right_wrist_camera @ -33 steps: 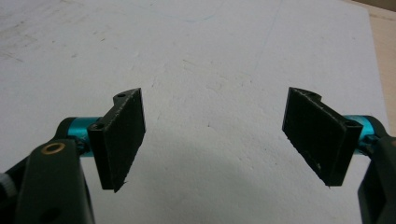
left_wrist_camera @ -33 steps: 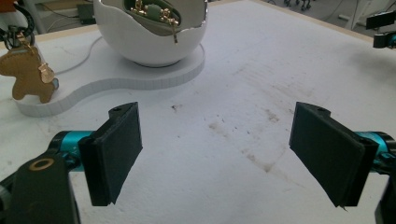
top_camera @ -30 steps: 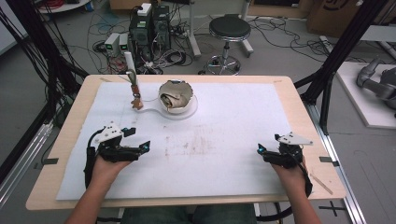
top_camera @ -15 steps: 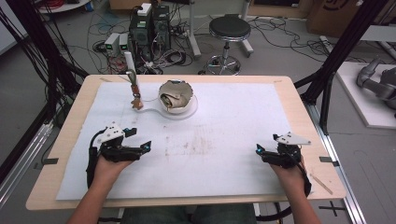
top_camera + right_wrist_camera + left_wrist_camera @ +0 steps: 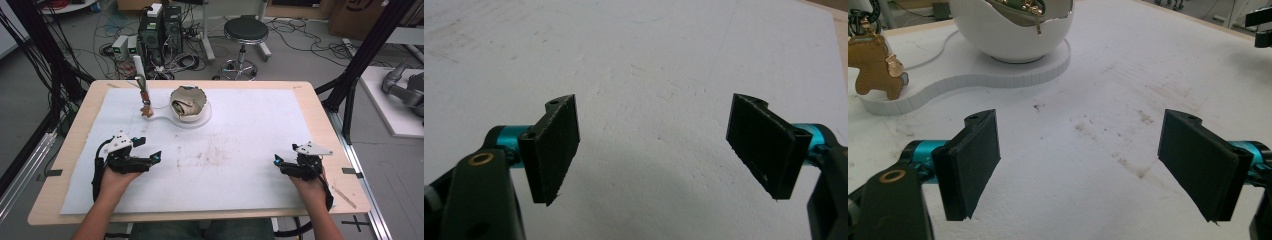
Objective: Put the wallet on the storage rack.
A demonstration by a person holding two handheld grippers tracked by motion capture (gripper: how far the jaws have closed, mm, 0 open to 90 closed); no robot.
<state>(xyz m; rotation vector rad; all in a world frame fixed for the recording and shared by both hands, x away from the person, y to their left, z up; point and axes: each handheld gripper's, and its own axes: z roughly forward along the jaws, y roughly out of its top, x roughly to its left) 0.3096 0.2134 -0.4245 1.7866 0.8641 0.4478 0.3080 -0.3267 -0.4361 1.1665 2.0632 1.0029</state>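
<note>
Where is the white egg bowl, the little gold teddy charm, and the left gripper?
white egg bowl (image 5: pixel 188 106), high view, on its cracked rim.
gold teddy charm (image 5: pixel 875 62), left gripper view, on its body.
left gripper (image 5: pixel 150 149), high view, between its open jaws.

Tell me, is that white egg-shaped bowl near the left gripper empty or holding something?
Holding something. The white egg-shaped bowl has crumpled olive-tan fabric inside its jagged rim; the left gripper view shows gold zipper hardware on it.

Glossy white bowl (image 5: pixel 1013 30); matt, stained table cover (image 5: pixel 1098 100).
</note>
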